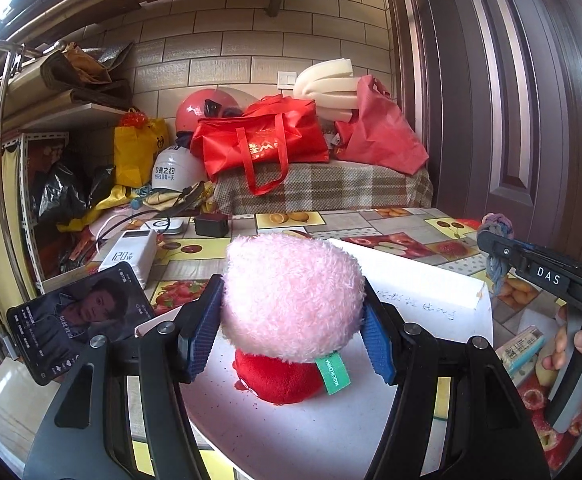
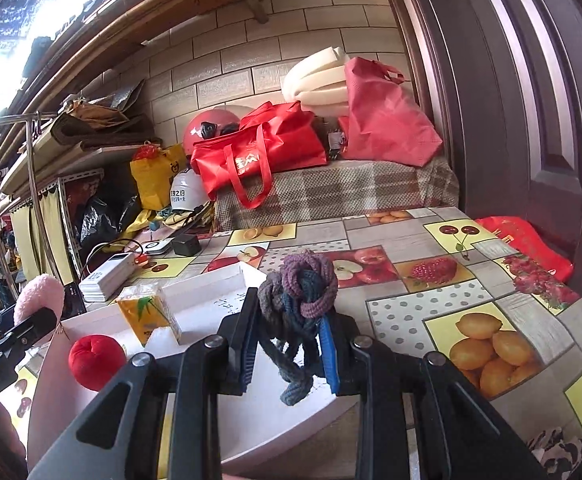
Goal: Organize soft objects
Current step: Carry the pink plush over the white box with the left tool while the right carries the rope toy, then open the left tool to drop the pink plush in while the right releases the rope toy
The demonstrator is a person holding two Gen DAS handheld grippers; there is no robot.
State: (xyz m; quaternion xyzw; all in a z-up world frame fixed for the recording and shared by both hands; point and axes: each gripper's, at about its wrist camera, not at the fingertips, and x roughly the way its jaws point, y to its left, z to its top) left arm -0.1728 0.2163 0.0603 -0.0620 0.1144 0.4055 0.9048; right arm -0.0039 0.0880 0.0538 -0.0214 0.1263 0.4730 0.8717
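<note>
My left gripper (image 1: 291, 328) is shut on a fluffy pink plush toy (image 1: 293, 296) with a green label and holds it above a white tray (image 1: 291, 432). A red plush ball (image 1: 279, 380) lies in the tray just under it, and also shows in the right wrist view (image 2: 95, 360). My right gripper (image 2: 289, 344) is shut on a knotted purple-and-blue rope toy (image 2: 299, 284) over the tray's (image 2: 211, 300) right part. In the left wrist view the right gripper (image 1: 495, 240) shows at the far right with the rope knot (image 1: 496, 226). The pink toy (image 2: 39, 292) shows at the left edge.
A yellow tissue pack (image 2: 149, 312) stands in the tray. A phone (image 1: 79, 316), a white power bank (image 1: 129, 256) and a black charger (image 1: 211, 224) lie at the left on the fruit-print tablecloth (image 2: 471, 320). Red bags (image 1: 263, 140) and helmets sit on a bench behind.
</note>
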